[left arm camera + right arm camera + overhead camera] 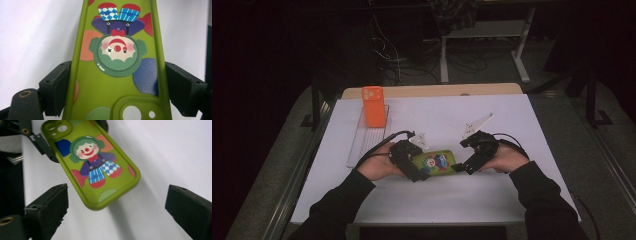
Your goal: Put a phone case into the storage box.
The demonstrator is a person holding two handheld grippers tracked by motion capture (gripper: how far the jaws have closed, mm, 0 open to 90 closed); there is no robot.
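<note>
A green phone case [435,162] printed with a clown lies just above the white table, between my two hands. My left gripper [414,167] is shut on its camera-hole end, and in the left gripper view both pads press the long edges of the case [117,75]. My right gripper [467,157] stands open at the other end. In the right gripper view its two jaws are spread wide of the case [92,162], whose rounded bottom end hangs tilted above the table with a shadow under it, touching neither jaw.
An orange phone [373,106] stands upright at the far end of a clear ribbed tray [362,142] at the left of the white sheet [437,200]. A wooden table edge [432,91] runs along the back. Beyond it are dark floor, cables and table legs.
</note>
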